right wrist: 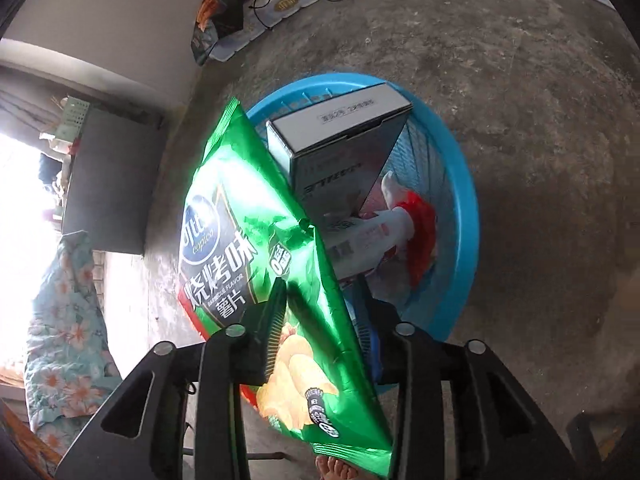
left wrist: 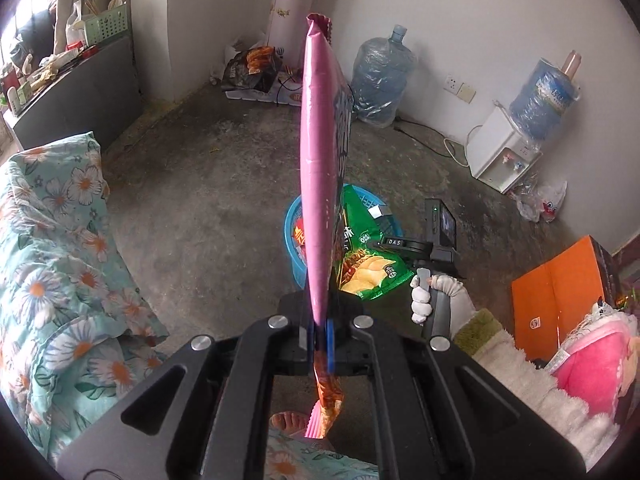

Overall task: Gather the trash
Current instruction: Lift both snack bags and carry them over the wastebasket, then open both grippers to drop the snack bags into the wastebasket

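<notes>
The green crisp bag (right wrist: 256,264) hangs over the near rim of the blue basket (right wrist: 464,216) on the concrete floor (right wrist: 520,80), its top corner leaning against a grey carton (right wrist: 340,148) that already stands inside with a white bottle (right wrist: 372,236) and a scrap of red plastic (right wrist: 420,224). The right gripper (right wrist: 320,320) has its jaws apart with the bag between them; the bag lies against the left finger, but the pads do not look to be pressing on it, so this reads as the moment of letting go over the basket. Whether the bag will slide in or catch on the rim cannot be told, since much of it is outside the rim on the near side. The left gripper (left wrist: 320,332) has its jaws together, clamped on the lower end of a pink snack bag (left wrist: 320,160), which stands upright and edge-on above the basket. In the left wrist view a gloved hand (left wrist: 424,300) holds the handle of the right gripper just beside the basket. The step in hand appears to be dropping collected wrappers into the basket; the next move likely calls for drawing the right gripper clear, then bringing the pink bag lower over the basket's open part and parting the left jaws. A flowered bedcover (left wrist: 60,260) lies at the left, an orange box (left wrist: 560,292) at the right.
</notes>
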Motion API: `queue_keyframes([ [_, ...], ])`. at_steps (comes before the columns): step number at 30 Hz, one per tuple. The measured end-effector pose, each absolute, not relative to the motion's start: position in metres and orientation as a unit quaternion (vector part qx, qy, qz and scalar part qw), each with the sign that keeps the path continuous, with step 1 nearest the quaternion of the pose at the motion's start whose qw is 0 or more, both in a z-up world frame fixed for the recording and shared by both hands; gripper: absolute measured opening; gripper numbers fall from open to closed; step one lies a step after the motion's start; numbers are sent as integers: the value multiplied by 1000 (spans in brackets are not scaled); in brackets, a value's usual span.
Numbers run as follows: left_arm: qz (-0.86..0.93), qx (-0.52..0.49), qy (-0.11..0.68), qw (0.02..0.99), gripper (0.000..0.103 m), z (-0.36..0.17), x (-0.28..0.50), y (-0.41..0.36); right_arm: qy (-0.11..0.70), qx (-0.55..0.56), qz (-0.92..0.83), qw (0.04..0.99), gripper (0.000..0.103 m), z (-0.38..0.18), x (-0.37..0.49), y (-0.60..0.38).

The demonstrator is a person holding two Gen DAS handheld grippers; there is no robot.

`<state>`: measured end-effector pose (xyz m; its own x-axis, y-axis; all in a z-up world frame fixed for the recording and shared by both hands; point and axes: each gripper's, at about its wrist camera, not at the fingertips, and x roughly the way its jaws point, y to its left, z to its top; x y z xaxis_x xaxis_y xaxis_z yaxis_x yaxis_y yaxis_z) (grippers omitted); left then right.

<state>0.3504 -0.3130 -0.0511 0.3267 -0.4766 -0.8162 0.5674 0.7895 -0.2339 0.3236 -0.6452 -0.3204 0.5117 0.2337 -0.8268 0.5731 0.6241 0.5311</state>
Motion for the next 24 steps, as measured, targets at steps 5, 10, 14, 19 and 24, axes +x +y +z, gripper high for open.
queue_keyframes([
  [5,-341,4,524,781,2,-78,382,-343,414,447,-135,781,54,-309,287,-670],
  [10,-381,-95,578,715,2,-120,421,-381,356,501,-152,774,54,-306,237,-681],
  [14,-363,-120,649,658,18,-192,445,-417,328,539,-168,757,54,-310,202,-679],
  [19,-244,-39,698,672,42,-259,452,-424,352,547,-157,743,54,-327,193,-666],
  [24,-256,-57,682,683,42,-239,451,-410,367,535,-149,746,54,-328,203,-658],
])
